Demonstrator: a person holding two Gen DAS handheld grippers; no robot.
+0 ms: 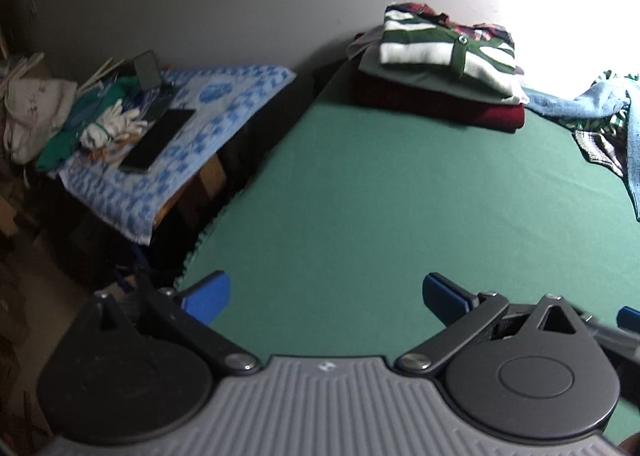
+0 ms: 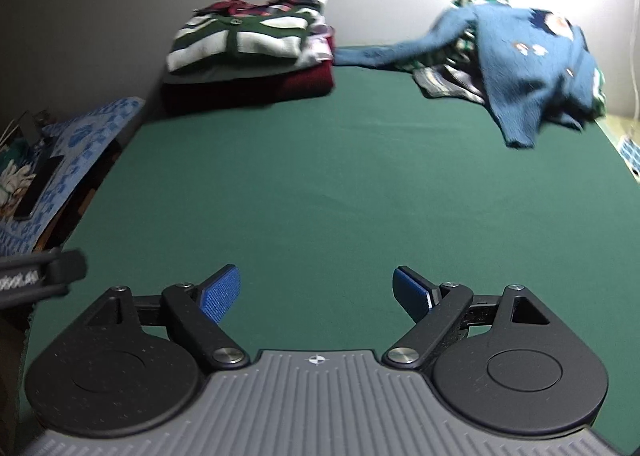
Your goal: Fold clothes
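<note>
Phone (image 1: 158, 140) in left view only, blue sweater (image 2: 532, 56) fully in right

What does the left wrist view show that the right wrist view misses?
Only the left wrist view shows the side table clearly: the black phone lying on the blue patterned towel, the white gloves and a beige bag. Only the right wrist view shows the whole blue sweater draped over the unfolded pile, with striped garments beneath it. Both show the green table cover, the folded stack topped by a green-and-white striped cardigan, and open, empty fingers on the left gripper and right gripper.
</note>
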